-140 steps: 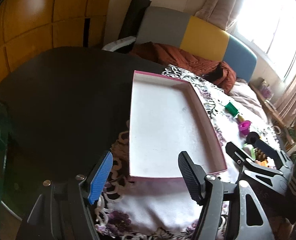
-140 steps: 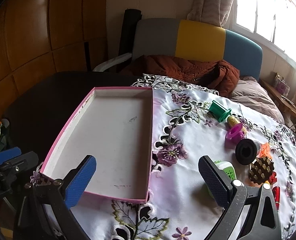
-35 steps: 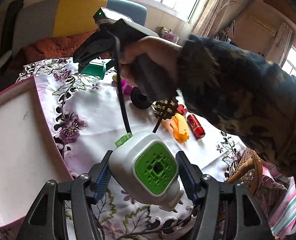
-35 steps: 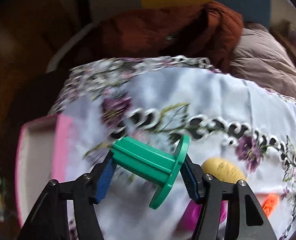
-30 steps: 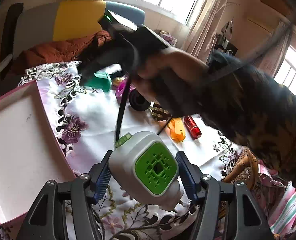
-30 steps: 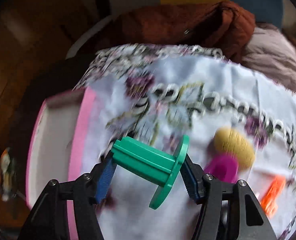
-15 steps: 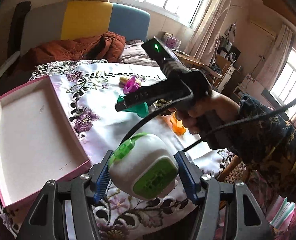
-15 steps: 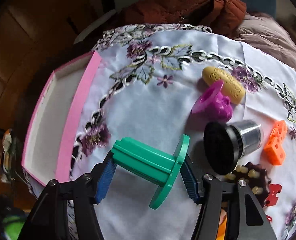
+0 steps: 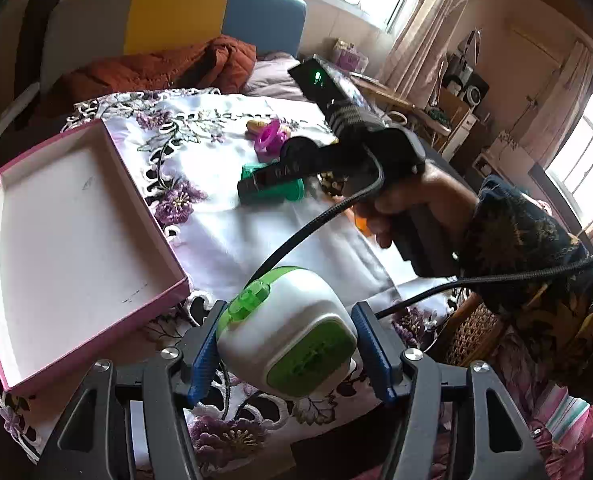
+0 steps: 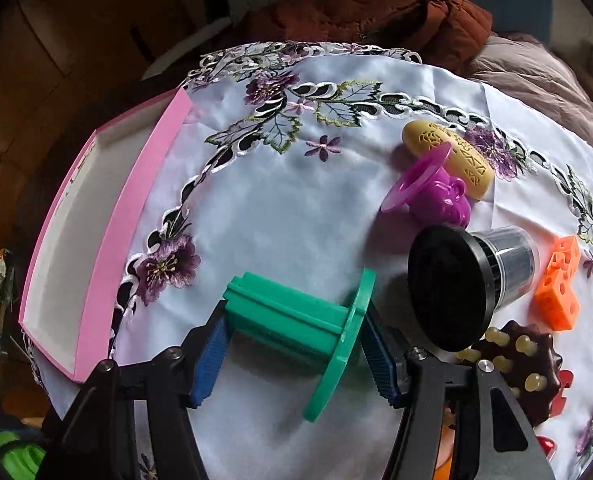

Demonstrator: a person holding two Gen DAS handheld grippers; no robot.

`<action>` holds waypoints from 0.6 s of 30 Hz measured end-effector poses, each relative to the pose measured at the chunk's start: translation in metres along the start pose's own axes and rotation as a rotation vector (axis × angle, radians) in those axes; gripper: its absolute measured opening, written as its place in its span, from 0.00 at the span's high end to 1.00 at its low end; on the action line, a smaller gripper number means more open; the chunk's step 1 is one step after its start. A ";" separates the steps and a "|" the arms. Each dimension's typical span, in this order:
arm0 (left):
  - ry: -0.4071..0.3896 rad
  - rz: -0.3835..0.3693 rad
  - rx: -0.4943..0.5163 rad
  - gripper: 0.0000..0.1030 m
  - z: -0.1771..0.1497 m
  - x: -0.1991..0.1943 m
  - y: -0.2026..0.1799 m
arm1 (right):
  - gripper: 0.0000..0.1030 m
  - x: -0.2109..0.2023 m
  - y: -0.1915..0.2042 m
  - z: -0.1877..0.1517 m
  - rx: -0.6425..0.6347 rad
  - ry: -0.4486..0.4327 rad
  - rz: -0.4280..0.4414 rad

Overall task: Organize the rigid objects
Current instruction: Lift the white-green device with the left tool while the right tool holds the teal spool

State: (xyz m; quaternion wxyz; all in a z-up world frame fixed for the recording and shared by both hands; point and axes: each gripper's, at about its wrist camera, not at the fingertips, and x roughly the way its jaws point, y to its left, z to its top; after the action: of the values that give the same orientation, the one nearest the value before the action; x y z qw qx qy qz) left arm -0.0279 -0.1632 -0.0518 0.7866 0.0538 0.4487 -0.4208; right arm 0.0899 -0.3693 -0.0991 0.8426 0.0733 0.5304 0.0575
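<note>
My left gripper [image 9: 290, 350] is shut on a white and green plastic gadget [image 9: 288, 340], held above the tablecloth just right of the pink-rimmed white tray [image 9: 76, 220]. My right gripper [image 10: 292, 344] is shut on a green flanged spool [image 10: 300, 328], low over the cloth to the right of the tray [image 10: 96, 240]. In the left wrist view a person's hand holds the right gripper [image 9: 272, 178] with the green spool [image 9: 292, 194] in its jaws. The tray holds nothing.
On the flowered cloth [image 10: 276, 208] lie a purple cup [image 10: 436, 196], a yellow oval [image 10: 452, 156], a black-lidded jar [image 10: 460, 284], an orange block [image 10: 558, 284] and a brown studded piece [image 10: 524, 356]. A sofa with a rust blanket [image 9: 156, 68] stands behind.
The right gripper with the green spool has swung back from the far edge toward the middle of the cloth and sunk lower. The left gripper drifted slightly, still holding the white gadget.
</note>
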 end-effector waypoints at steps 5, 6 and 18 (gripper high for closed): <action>0.016 -0.051 0.087 0.39 0.002 -0.003 -0.008 | 0.39 0.000 -0.004 0.005 0.025 -0.011 0.009; 0.019 -0.060 0.097 0.39 0.004 -0.003 -0.009 | 0.39 0.001 -0.004 0.005 0.023 -0.007 0.001; -0.004 -0.276 0.124 0.39 0.015 -0.050 -0.003 | 0.39 0.004 0.000 0.004 -0.004 -0.014 -0.030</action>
State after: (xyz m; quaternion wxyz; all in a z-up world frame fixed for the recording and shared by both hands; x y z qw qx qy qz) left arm -0.0323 -0.1414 -0.0039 0.7173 0.0395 0.4235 -0.5519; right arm 0.0952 -0.3688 -0.1010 0.8473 0.0639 0.5253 0.0453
